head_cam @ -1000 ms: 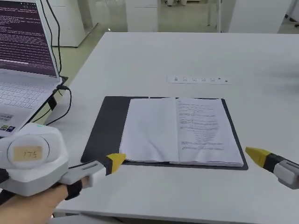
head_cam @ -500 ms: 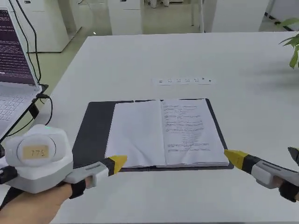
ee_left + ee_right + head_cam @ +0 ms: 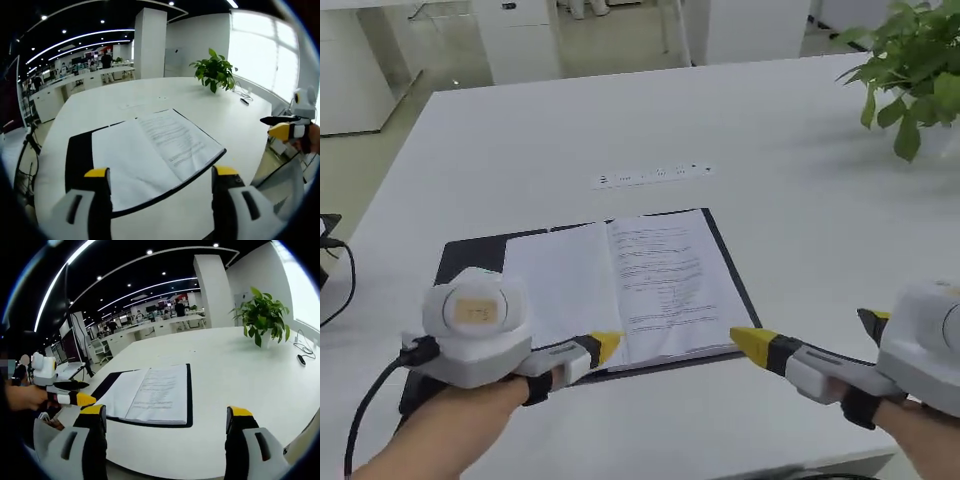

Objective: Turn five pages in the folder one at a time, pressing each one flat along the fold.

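White table carrying a black folder, which lies open and flat near its front edge. The folder holds a blank page left of the fold and a printed page right of it. Potted plant at the far right. Left gripper, jaws wide apart and holding nothing, at the folder's near edge. Right gripper, likewise spread and empty, just beside the near right corner. Socket strip beyond the folder.
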Available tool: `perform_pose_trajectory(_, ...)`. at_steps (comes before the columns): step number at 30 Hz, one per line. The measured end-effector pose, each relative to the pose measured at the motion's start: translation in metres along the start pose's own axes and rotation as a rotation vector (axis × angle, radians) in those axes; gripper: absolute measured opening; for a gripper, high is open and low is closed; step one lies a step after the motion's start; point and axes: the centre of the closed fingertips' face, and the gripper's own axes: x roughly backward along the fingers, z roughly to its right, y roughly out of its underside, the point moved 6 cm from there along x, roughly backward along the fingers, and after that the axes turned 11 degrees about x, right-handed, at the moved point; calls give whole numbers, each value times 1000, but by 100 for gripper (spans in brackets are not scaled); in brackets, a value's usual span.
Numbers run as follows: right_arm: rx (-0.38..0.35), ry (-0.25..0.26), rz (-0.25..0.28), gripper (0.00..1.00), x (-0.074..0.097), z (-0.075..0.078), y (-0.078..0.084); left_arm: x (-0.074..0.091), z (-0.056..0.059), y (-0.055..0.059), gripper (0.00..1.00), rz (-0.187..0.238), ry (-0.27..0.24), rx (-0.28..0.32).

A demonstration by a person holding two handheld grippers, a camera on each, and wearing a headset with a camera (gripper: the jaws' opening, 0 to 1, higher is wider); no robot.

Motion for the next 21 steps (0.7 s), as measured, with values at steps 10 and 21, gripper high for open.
perform_pose_trajectory(10, -17, 4, -5, 99, 0, 1, 7, -47, 23, 7, 77, -53, 44, -44)
perform_pose_trajectory(21, -11, -8, -5, 99, 4, -2, 11, -102, 64, 23, 72, -82, 113, -72)
